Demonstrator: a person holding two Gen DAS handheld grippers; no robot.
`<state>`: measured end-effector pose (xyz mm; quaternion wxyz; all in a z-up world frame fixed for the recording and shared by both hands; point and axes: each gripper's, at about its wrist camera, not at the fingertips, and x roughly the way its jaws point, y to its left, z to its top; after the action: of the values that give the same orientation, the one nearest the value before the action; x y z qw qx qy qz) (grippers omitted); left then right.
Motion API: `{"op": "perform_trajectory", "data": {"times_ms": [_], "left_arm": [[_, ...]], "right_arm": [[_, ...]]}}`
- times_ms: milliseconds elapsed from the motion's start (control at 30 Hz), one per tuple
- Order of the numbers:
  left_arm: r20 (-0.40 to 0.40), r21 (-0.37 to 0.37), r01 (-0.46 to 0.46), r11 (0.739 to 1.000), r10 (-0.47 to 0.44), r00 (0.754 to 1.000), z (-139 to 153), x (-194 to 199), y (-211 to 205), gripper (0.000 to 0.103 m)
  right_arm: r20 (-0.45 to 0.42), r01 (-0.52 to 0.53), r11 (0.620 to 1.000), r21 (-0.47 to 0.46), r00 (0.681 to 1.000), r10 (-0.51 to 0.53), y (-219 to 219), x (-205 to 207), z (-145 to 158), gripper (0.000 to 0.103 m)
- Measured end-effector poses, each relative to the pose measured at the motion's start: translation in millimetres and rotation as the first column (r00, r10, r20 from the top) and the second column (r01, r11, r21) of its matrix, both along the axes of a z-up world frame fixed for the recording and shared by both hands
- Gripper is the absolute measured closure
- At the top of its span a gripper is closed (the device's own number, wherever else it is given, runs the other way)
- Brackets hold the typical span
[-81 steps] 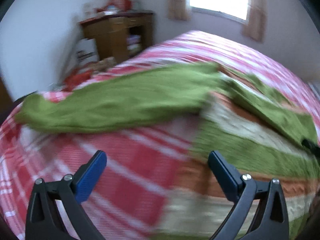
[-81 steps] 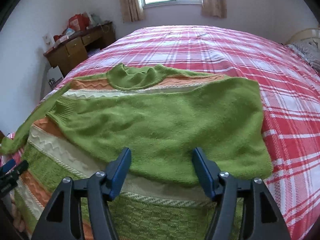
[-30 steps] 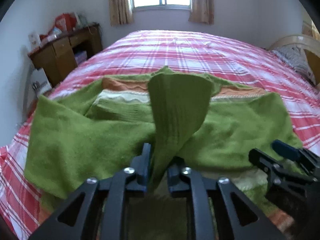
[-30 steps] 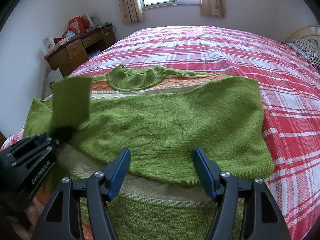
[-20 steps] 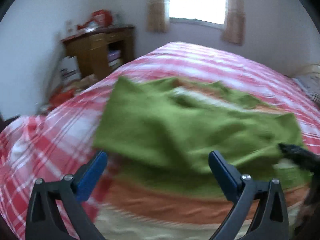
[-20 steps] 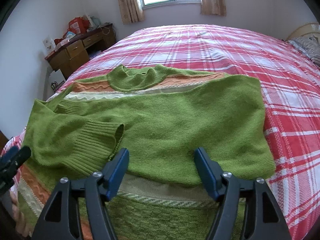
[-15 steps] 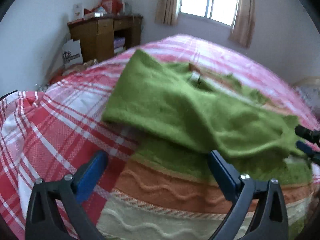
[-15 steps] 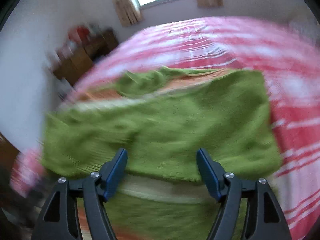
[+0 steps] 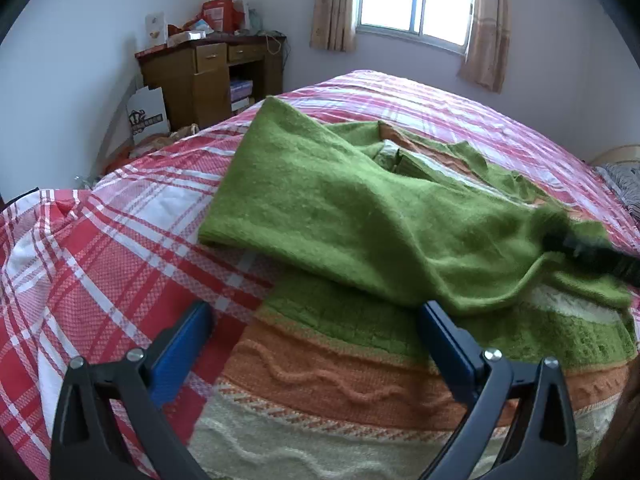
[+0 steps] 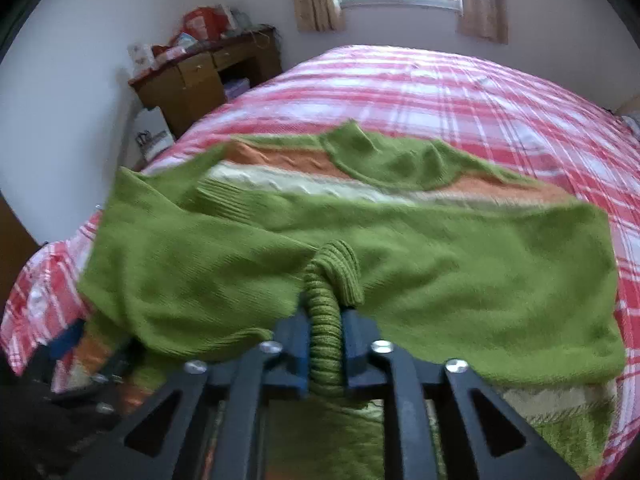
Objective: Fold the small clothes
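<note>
My right gripper [image 10: 325, 354] is closing on the green sweater's [image 10: 400, 276] ribbed cuff [image 10: 334, 280]; my left gripper [image 9: 316, 344] gapes empty over its hem on the plaid bed [image 9: 100, 248]. Pulling could probably drag the folded sleeves askew.

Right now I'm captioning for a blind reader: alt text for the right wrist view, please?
The right gripper is closing on the ribbed cuff of a green sweater spread on a red plaid bed.

wooden desk [image 9: 212, 76] beside curtained window [image 9: 416, 0]
</note>
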<state>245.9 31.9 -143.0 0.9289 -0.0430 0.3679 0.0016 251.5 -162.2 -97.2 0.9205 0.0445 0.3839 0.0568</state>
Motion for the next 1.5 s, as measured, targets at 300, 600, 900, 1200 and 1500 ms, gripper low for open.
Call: {"op": "perform_trajectory", "data": {"times_ms": [300, 600, 900, 1200, 1500], "left_arm": [[0.0, -0.007, 0.0, 1.0, 0.0, 1.0, 0, 0, -2, 0.0], [-0.002, 0.001, -0.003, 1.0, 0.003, 1.0, 0, -1, -1, 0.0], [-0.002, 0.003, -0.004, 1.0, 0.004, 1.0, 0, -2, -1, 0.0], [-0.029, 0.014, 0.001, 1.0, 0.0, 1.0, 7, 0, -2, 0.0], [-0.028, 0.088, -0.016, 0.996, 0.019, 0.999, 42, 41, -35, 0.0]], "right_arm": [[0.311, 0.062, 0.986, -0.152, 0.95, -0.012, -23, -22, 137, 0.093], [0.172, 0.215, 0.955, -0.203, 0.968, -0.182, -132, -17, 83, 0.092], [-0.043, 0.385, 0.922, -0.031, 0.921, -0.386, -209, -36, -17, 0.044], [0.129, 0.36, 0.929, -0.078, 0.928, -0.349, -201, -64, 43, 0.062], [-0.09, 0.16, 0.986, 0.037, 0.984, -0.156, -140, -25, -13, 0.062]]}}
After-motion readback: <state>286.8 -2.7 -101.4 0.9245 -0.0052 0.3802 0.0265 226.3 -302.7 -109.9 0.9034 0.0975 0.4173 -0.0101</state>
